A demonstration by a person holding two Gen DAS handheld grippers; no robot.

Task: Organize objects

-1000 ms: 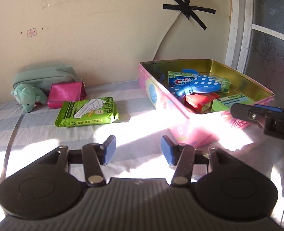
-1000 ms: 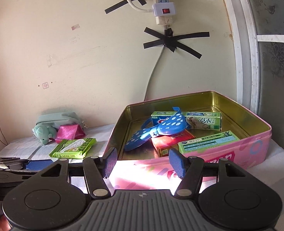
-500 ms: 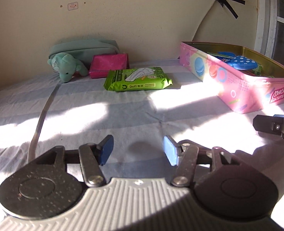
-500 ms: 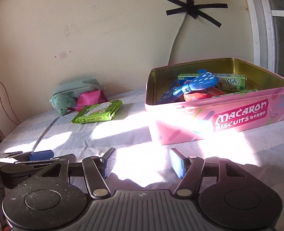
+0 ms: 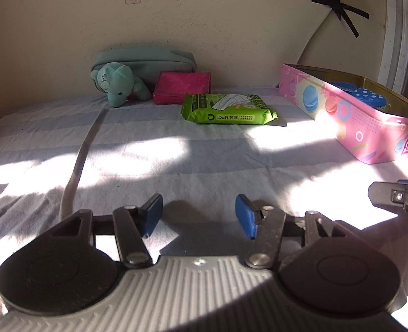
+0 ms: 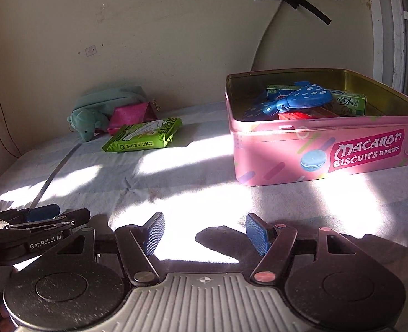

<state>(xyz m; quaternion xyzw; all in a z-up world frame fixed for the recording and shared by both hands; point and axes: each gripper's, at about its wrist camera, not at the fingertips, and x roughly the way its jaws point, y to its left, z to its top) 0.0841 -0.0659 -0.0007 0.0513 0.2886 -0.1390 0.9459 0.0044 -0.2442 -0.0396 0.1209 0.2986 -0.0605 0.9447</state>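
Blue-padded, the left gripper (image 5: 198,215) is hovering parted and empty; the green wipes pack (image 5: 229,108) is lying well ahead, awaiting collection. From the right view, the right gripper (image 6: 205,233) is widening, empty, the pink tin (image 6: 323,149) ahead-right, gathering sorted items.
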